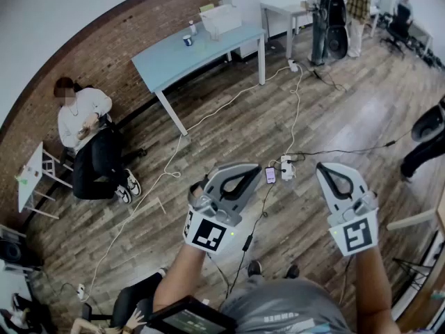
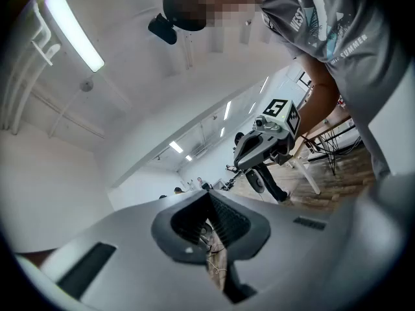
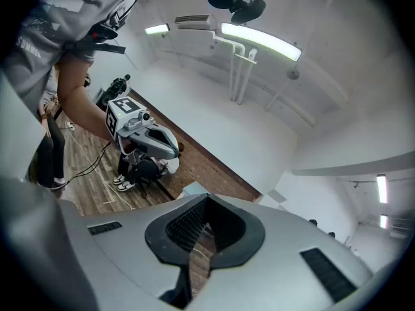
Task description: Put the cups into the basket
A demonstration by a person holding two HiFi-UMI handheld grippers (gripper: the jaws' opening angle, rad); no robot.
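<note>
Holds left tongs and right tongs closed, empty. Spots possible cup far ahead on counter. Expects light, thin walls; pinch rim gently.

Held forward side by side: left hand-held gripper, right hand-held gripper; jaws together, empty.

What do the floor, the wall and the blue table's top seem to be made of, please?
Floor: wood-look planks with slight sheen; seams and grain show, solid wood or laminate unclear. Wall: matte reddish-brown brick; mortar lines visible. Table top: smooth pale blue, probably laminate or painted board; no grain shows.
</note>
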